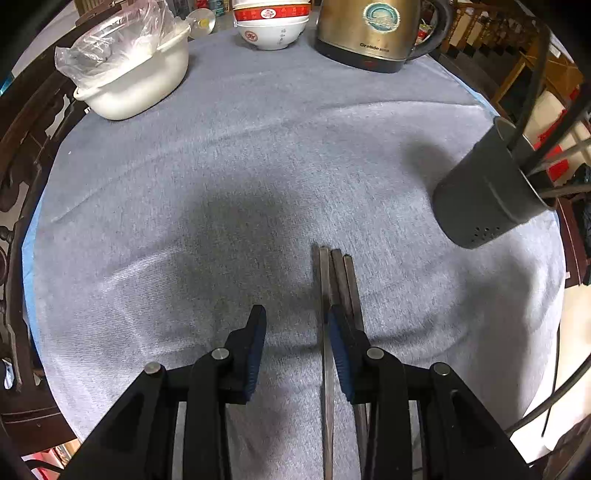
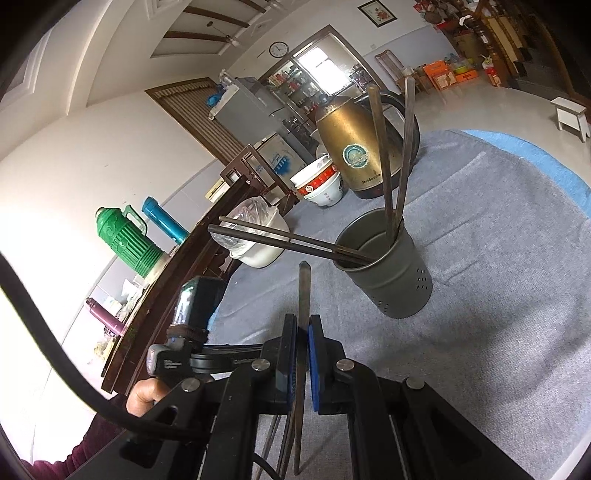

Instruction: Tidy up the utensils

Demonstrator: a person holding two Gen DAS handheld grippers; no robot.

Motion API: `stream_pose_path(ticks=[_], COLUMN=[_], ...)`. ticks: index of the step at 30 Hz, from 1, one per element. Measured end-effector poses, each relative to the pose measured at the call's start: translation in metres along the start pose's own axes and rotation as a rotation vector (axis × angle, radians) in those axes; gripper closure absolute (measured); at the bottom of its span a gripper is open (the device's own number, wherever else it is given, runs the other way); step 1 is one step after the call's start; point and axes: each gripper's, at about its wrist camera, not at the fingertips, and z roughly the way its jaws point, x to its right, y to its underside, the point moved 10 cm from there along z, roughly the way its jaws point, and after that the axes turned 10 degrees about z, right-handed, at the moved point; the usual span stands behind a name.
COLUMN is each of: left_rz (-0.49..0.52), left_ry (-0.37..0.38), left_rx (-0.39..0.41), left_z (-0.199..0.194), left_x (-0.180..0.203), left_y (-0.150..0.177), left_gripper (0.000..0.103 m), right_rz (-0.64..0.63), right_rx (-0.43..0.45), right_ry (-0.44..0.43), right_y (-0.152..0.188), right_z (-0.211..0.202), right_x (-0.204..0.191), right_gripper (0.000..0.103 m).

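Three dark chopsticks [image 1: 337, 280] lie side by side on the grey cloth. My left gripper [image 1: 297, 325] is open just above them, one chopstick between the jaws and its right finger [image 1: 341, 343] over the others. A dark metal utensil holder [image 1: 480, 188] stands to the right, also in the right wrist view [image 2: 388, 266], with several chopsticks [image 2: 391, 158] leaning in it. My right gripper [image 2: 303, 325] is shut on one dark chopstick [image 2: 304, 288], held in the air short of the holder. More chopsticks [image 2: 275, 439] lie on the cloth below it.
On the round grey-clothed table [image 1: 258, 147] stand a white pot with a plastic bag [image 1: 129, 70], stacked red-and-white bowls [image 1: 271, 26] and a brass kettle [image 1: 369, 33]. Wooden chairs ring the table. A green flask [image 2: 125, 240] stands on a side shelf.
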Motion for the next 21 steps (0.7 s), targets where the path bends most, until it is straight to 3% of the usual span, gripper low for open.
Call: stream_pose_path(ticks=[8, 21], left_rz=[0.040, 0.014], left_ry=[0.016, 0.024], left_rx=[-0.008, -0.018], left_z=[-0.001, 0.017], left_x=[0.017, 0.003], left_y=[0.022, 0.019], left_gripper=[0.068, 0.068], right_rz=[-0.005, -0.003], right_rx=[-0.008, -0.019], right_ry=[0.000, 0.003], right_y=[0.004, 0.008], right_z=[0.004, 0.007], right_x=[-0.001, 0.000], right_gripper=[0.096, 0.096])
